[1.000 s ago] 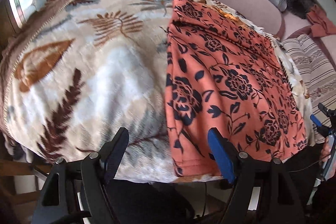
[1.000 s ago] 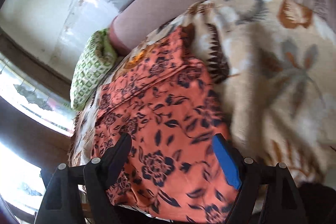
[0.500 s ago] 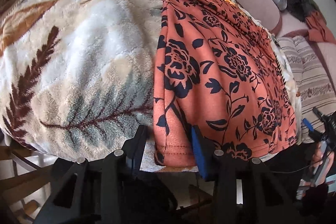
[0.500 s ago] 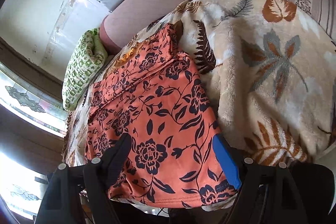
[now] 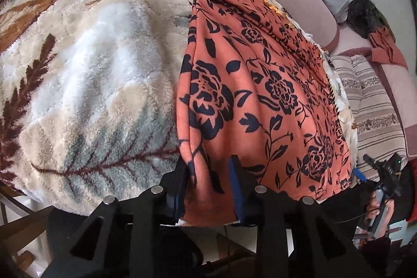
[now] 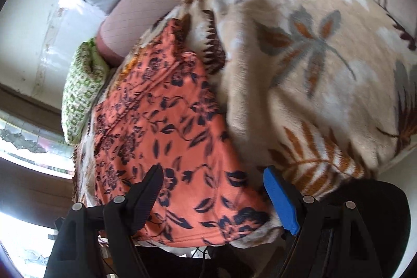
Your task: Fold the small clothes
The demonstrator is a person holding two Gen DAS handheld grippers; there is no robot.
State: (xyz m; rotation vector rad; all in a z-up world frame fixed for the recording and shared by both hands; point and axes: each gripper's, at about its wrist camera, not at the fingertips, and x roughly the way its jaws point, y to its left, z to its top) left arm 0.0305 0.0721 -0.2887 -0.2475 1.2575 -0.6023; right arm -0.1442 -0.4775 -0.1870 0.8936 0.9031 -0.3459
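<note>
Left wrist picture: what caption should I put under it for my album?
Left gripper fingers closing around a corner of the orange flowered cloth lying on a leafy blanket.

A leaf-print fleece blanket (image 5: pixel 86 85) covers the bed (green checked pillow (image 6: pixel 80 93) behind).

The garment (image 5: pixel 260 95) is orange-coral, printed all over with black roses, leaves and vines. Under it the fleecy blanket (image 5: pixel 91 82) is cream and white with big leaf fronds in rust brown, maroon and grey. A pillow (image 6: pixel 80 95) is checked in green and white. The striped cushion (image 5: pixel 372 106) runs beige and brown. One gripper finger (image 6: pixel 281 199) is bright blue, its partner black.
</note>
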